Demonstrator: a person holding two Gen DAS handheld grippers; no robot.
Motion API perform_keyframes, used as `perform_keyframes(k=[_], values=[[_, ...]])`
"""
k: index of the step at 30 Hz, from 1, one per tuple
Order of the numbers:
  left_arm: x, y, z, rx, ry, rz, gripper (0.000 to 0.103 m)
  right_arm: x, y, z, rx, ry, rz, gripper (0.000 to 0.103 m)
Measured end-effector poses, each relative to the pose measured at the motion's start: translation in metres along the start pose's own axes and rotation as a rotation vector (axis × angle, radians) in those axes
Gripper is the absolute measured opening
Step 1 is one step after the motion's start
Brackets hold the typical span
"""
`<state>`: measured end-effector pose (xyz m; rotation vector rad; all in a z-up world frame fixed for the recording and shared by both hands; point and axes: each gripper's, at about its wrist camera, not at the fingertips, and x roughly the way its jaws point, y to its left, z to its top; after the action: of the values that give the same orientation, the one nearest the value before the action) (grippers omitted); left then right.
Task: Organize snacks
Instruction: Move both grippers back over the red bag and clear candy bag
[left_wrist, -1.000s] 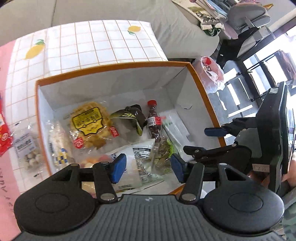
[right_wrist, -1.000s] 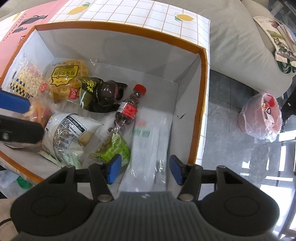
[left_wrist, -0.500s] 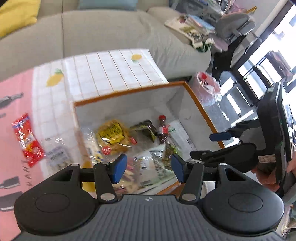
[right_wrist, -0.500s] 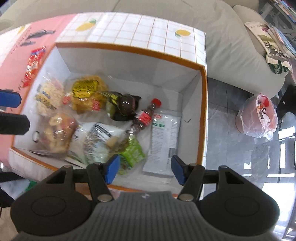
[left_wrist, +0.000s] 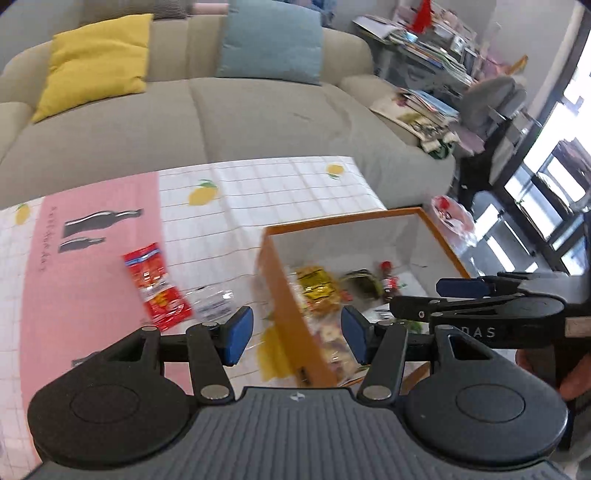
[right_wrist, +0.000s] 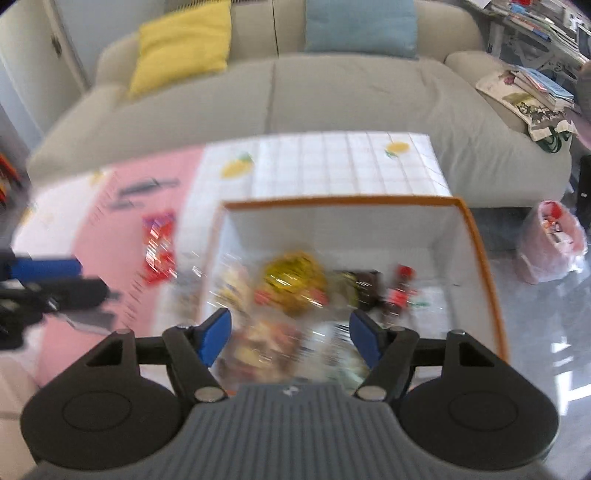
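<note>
An orange-rimmed white box (left_wrist: 340, 219) (right_wrist: 340, 201) on the table holds several snacks: a yellow waffle pack (left_wrist: 314, 282) (right_wrist: 295, 277), a dark pack (left_wrist: 364, 282) and a small red-capped bottle (left_wrist: 388, 277) (right_wrist: 402, 284). A red snack packet (left_wrist: 157, 286) (right_wrist: 159, 247) and a clear packet (left_wrist: 212, 301) lie on the cloth left of the box. My left gripper (left_wrist: 297, 330) is open and empty, above the box's left wall. My right gripper (right_wrist: 290, 336) is open and empty above the box's near side; it shows in the left wrist view (left_wrist: 461, 295).
The table has a pink and white lemon-print cloth (left_wrist: 92, 258). A grey sofa (left_wrist: 221, 110) with yellow and blue cushions stands behind it. A pink bin bag (right_wrist: 554, 240) sits on the floor at the right, and a cluttered shelf (left_wrist: 424, 55) stands at the far right.
Both grippers have pulled back and up from inside the box, still open and empty. The view now takes in the sofa and the packets left of the box.
</note>
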<state>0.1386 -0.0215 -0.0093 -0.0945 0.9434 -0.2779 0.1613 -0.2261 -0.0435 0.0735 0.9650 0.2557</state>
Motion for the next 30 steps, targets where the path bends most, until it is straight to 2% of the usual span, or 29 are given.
perform_keyframes(k=[6,13,21,30], values=[[-0.019,0.037,-0.022,-0.036,-0.055,0.062,0.071,0.001,0.056,-0.019,0.020,-0.123,0.016,0.069],[-0.023,0.078,-0.046,-0.115,-0.069,0.064,0.076,0.014,0.109,-0.043,-0.055,-0.228,-0.032,0.069],[-0.001,0.114,-0.067,-0.200,-0.020,0.057,0.076,0.048,0.136,-0.061,-0.095,-0.222,-0.015,0.069],[0.014,0.148,-0.075,-0.305,-0.035,0.065,0.076,0.084,0.154,-0.063,-0.201,-0.215,-0.018,0.068]])
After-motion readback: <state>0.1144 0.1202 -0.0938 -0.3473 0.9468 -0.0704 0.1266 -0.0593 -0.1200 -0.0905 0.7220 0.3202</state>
